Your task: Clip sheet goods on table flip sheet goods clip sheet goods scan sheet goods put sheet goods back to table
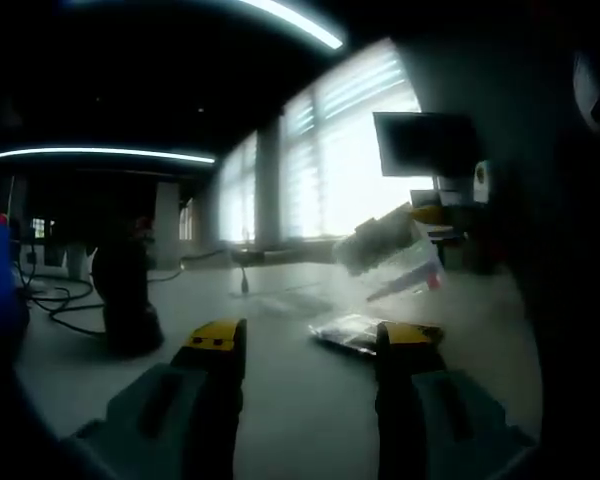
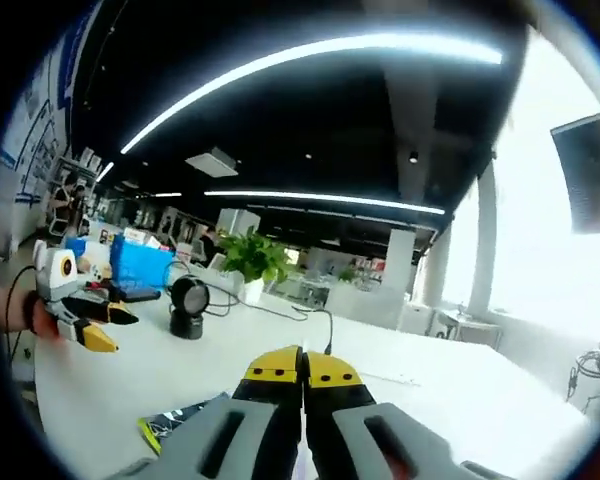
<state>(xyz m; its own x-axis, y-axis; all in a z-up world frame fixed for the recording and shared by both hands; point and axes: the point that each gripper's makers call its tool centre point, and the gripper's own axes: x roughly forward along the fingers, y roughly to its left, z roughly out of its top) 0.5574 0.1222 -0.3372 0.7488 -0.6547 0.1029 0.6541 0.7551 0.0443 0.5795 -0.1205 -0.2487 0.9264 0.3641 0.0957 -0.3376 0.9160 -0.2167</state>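
Left gripper (image 1: pixel 310 345) jaws wide apart, holding nothing, low over the tabletop (image 1: pixel 280 400) and aimed at a flat packet (image 1: pixel 350 333) lying there, likely lined up for the next clip. Right gripper (image 2: pixel 302 375) jaws pressed together; a clear sheet packet (image 1: pixel 400 262) hangs from it in the left gripper view, lifted probably for scanning. Another packet (image 2: pixel 175 425) lies on the tabletop beside it. Black scanner-like stand (image 2: pixel 187 308) well apart

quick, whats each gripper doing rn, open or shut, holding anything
left gripper: open, empty
right gripper: shut on a clear sheet packet
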